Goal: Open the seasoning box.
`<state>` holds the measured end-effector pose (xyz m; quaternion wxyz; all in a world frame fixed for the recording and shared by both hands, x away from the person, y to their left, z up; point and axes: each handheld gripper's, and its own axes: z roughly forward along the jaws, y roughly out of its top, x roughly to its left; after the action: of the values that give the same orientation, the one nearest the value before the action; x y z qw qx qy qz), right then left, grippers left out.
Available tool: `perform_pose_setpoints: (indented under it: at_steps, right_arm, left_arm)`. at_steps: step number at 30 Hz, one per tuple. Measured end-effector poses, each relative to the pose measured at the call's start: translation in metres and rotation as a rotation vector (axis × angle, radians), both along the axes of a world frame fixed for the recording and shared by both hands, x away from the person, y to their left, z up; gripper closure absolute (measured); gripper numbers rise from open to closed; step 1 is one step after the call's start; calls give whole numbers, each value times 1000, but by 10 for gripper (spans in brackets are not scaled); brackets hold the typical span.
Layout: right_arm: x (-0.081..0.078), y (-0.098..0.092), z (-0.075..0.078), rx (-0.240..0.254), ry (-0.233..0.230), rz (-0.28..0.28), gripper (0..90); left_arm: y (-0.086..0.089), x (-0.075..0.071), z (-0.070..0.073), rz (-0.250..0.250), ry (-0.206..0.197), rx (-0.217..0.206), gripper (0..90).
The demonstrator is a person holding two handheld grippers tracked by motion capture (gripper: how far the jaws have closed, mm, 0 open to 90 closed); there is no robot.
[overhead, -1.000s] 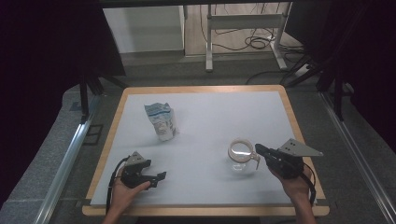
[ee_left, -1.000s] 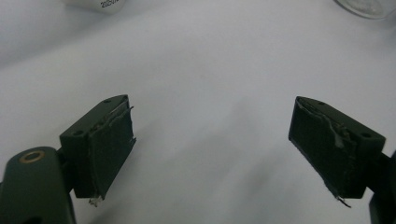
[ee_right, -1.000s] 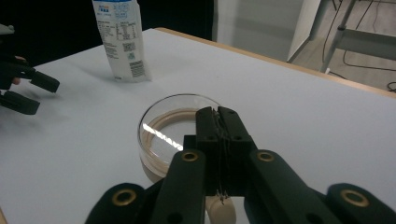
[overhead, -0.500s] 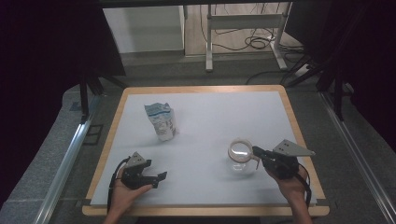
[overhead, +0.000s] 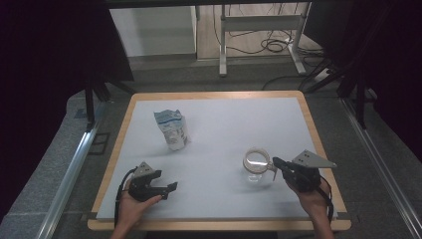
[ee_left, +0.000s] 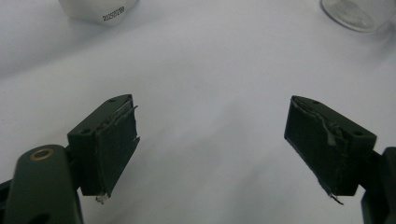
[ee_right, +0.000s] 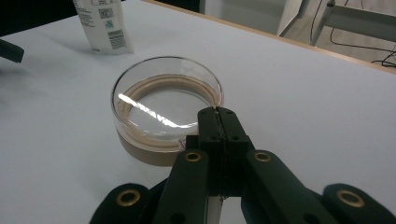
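Right gripper (ee_right: 218,112), jaws pressed together at the near rim of a glass cup (ee_right: 166,109), centre frame; whether its handle is pinched between them is hidden. In the high view the cup (overhead: 256,164) sits lower right. Left gripper (ee_left: 212,140) gapes wide, empty. The carton (ee_left: 100,10), cut off at the top edge, reads "2025/02/08".
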<state>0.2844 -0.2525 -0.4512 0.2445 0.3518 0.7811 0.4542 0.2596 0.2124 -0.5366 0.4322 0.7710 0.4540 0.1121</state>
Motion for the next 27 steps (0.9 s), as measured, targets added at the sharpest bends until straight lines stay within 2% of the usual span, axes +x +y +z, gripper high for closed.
perform_pose_setpoints:
  at_steps: [27]
  right_arm:
    - [-2,-3,-2,12,-1,4,900]
  left_arm:
    - [-2,1,-3,-1,20,3,165]
